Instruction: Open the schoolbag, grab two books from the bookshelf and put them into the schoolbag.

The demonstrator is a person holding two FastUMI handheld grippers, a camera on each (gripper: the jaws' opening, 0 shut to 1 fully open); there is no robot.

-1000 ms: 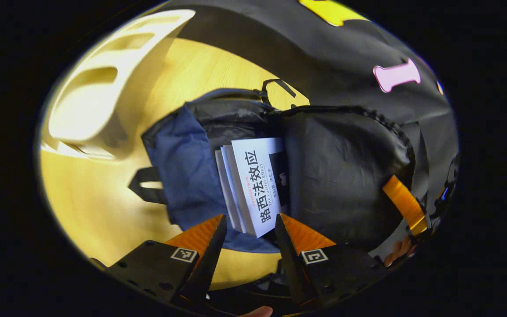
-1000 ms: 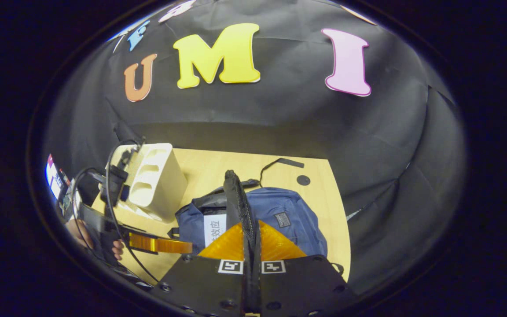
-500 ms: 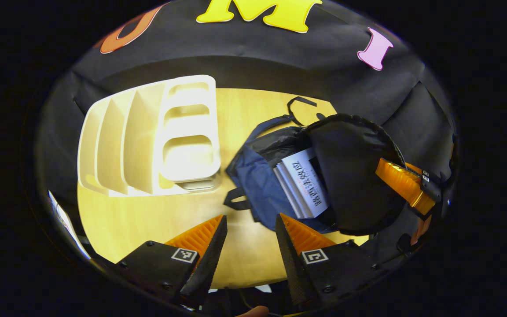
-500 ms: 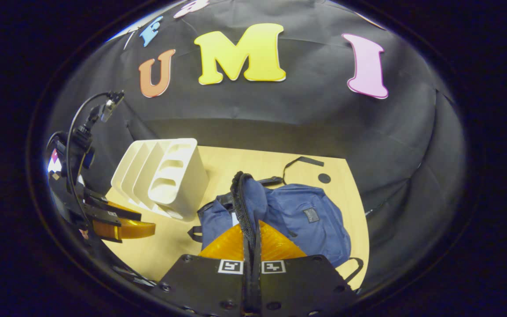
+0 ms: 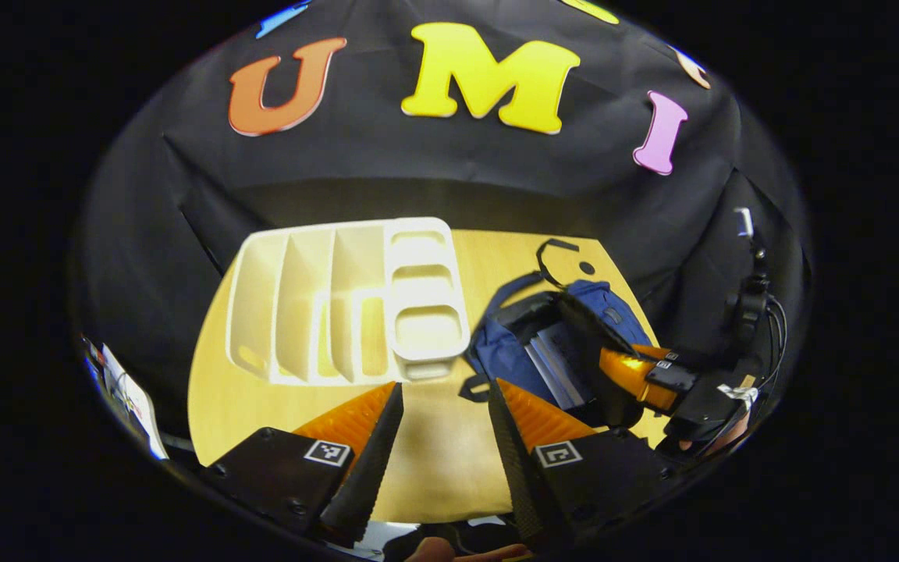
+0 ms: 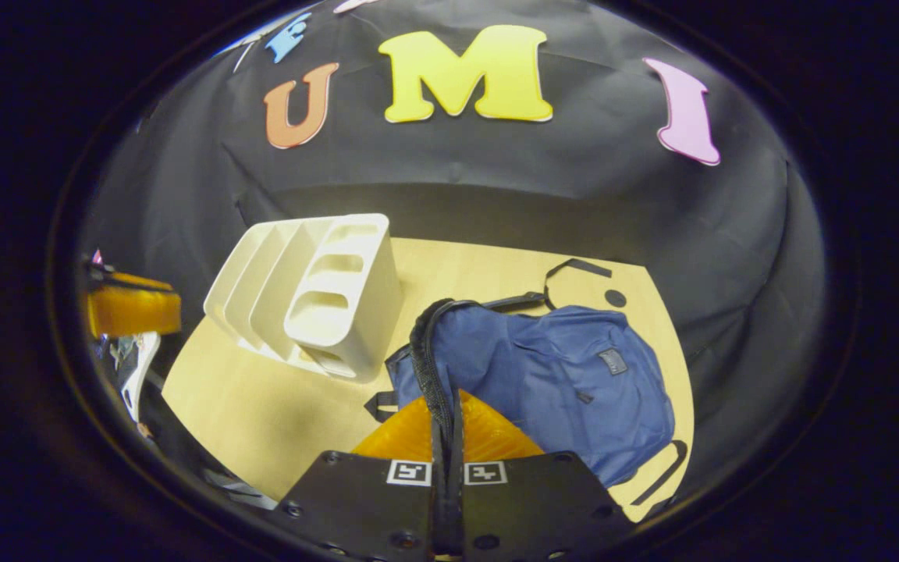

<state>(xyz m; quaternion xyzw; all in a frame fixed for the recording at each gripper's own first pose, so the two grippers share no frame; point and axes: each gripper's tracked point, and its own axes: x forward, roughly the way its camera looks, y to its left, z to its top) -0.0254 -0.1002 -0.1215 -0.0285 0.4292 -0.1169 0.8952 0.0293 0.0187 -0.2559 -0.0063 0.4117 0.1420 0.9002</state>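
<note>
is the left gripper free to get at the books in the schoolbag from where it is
Probably yes. The left gripper is open and holds nothing, with bare table between it and the schoolbag. The right gripper pinches the flap up, so the books lie exposed.

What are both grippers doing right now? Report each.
Left gripper: open, fingers apart over the table, holding nothing.
Right gripper: shut on the schoolbag, fingers pinching its zipper edge.
</note>
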